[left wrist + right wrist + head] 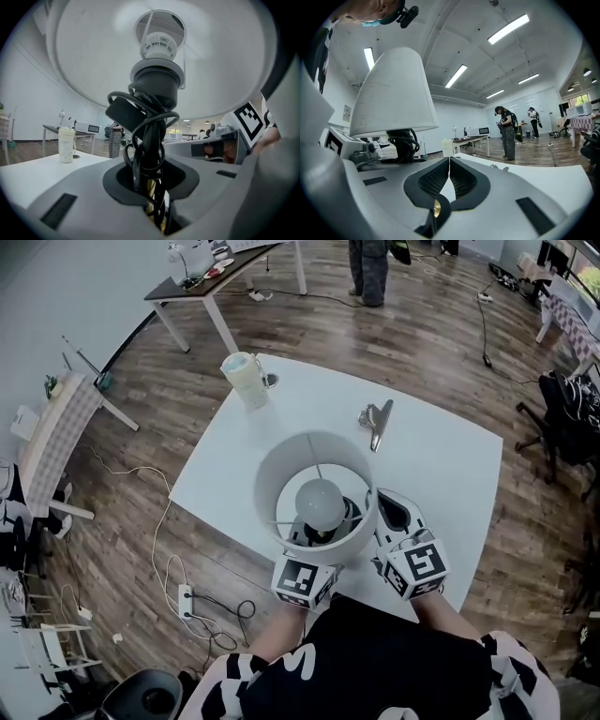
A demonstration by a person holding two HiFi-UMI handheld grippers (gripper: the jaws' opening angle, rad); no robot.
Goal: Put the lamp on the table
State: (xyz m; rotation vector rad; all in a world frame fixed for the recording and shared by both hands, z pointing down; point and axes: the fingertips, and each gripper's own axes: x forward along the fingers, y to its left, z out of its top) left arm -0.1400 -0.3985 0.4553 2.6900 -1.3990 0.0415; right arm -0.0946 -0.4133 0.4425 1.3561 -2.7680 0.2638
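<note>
The left tongs (149,187) clamp the lamp (320,503) by its stem, over wound cord (140,140); the right tongs (449,179) sit closed and empty just beside it. Gripped over loose cord near the table (441,456) edge, the lamp may slip or topple.

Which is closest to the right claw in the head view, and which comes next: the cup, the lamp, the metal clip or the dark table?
Starting from the right claw:
1. lamp, right beside it, on its left.
2. metal clip, ahead on the white table.
3. cup, at that table's far left corner.
4. dark table, across the floor, far left.
</note>
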